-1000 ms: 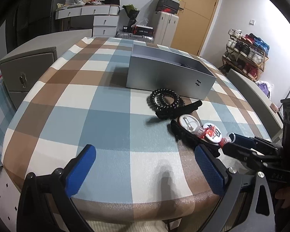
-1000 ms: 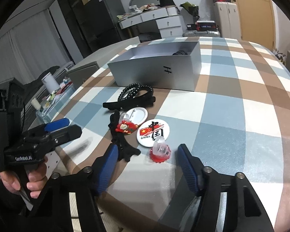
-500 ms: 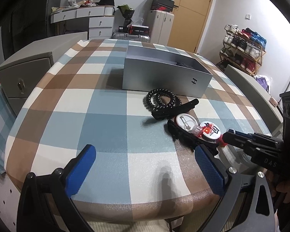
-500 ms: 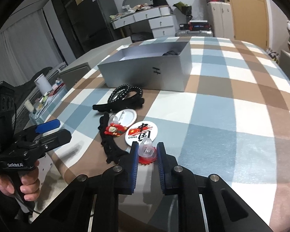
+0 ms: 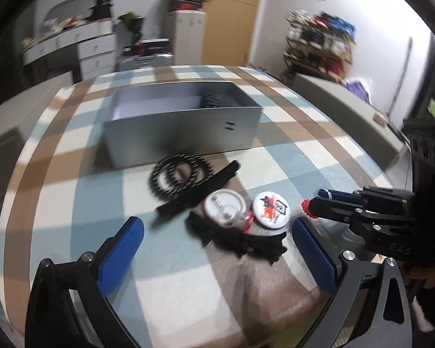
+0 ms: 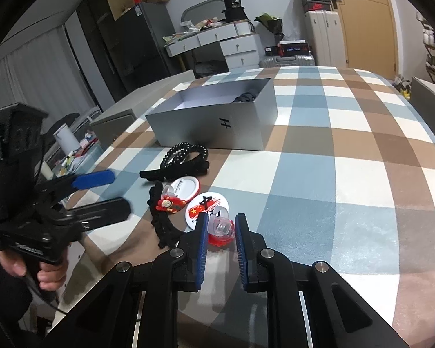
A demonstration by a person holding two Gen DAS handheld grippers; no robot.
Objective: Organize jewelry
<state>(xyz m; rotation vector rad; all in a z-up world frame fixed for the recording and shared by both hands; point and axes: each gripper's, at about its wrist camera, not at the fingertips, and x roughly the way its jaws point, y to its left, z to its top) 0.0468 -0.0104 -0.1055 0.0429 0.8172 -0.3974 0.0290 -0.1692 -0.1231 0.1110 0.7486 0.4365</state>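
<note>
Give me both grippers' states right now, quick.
Left gripper: open, holding nothing.
Right gripper: shut on the red-and-clear trinket.

I closed my right hand-held gripper (image 6: 221,227) on the red-and-clear trinket (image 6: 221,229), and swung my left hand-held gripper (image 5: 217,249) toward the badges (image 5: 271,209).

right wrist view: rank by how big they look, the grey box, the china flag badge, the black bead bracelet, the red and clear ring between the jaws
1. grey box, by far the largest.
2. black bead bracelet.
3. china flag badge.
4. red and clear ring, smallest, though it lies nearest the camera.
The bracelet and the badge look close in size, so their order is unsure.
</note>
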